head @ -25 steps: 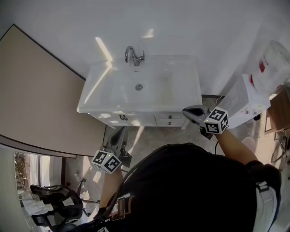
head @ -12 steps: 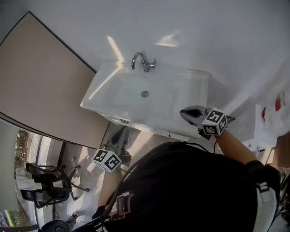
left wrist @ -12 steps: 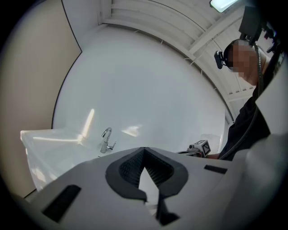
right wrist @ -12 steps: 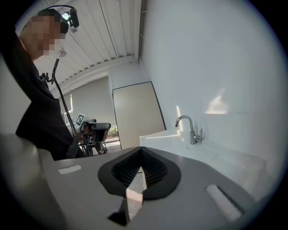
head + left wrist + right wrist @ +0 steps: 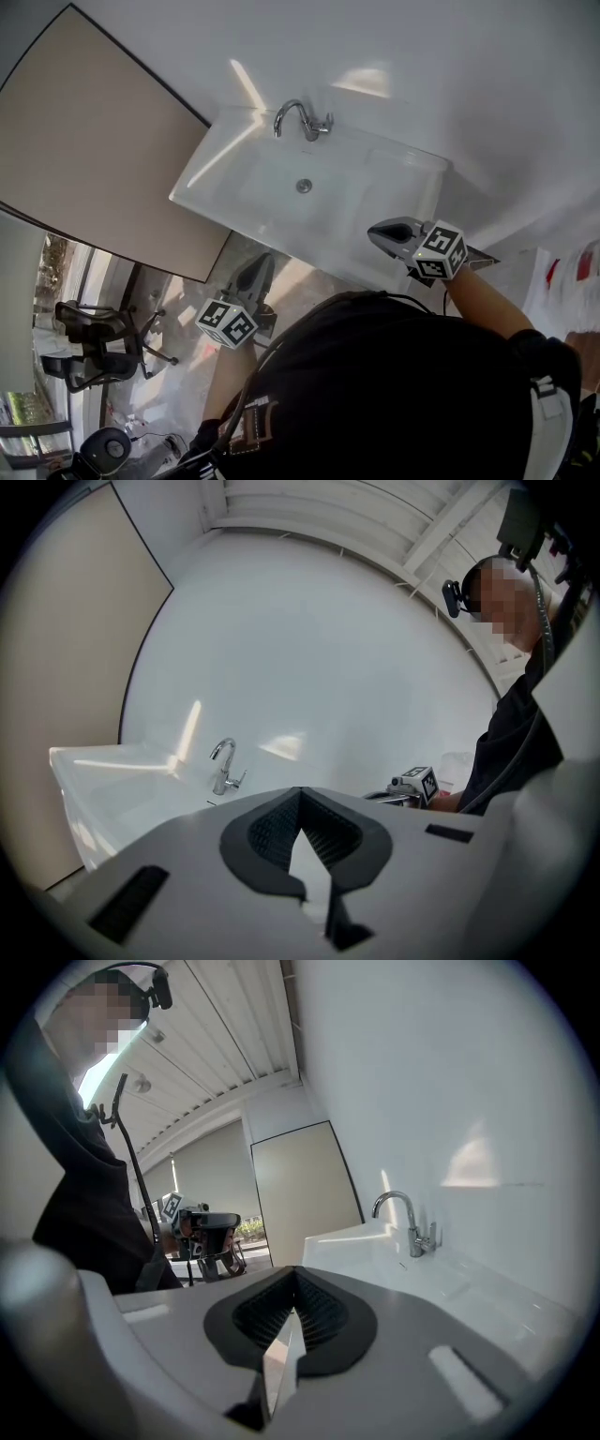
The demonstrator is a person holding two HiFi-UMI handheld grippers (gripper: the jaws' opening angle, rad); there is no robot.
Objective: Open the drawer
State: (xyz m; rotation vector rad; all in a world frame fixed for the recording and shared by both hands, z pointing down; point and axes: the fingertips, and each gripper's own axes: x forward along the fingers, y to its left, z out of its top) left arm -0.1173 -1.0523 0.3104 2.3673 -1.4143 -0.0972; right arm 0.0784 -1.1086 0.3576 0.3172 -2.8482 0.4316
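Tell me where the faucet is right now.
In the head view the faucet sits upper centre, at the back rim of the white sink against the wall, behind the drain.

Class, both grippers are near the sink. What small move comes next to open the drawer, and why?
Probably lower the right gripper below the sink rim and open its jaws: it and the left gripper are shut and empty, and no drawer front shows.

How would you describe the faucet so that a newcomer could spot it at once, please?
Against the white wall stands a white washbasin. At the middle of its back edge rises the faucet, the only shiny chrome piece with a curved spout; the drain in the bowl is merely a flat round disc.
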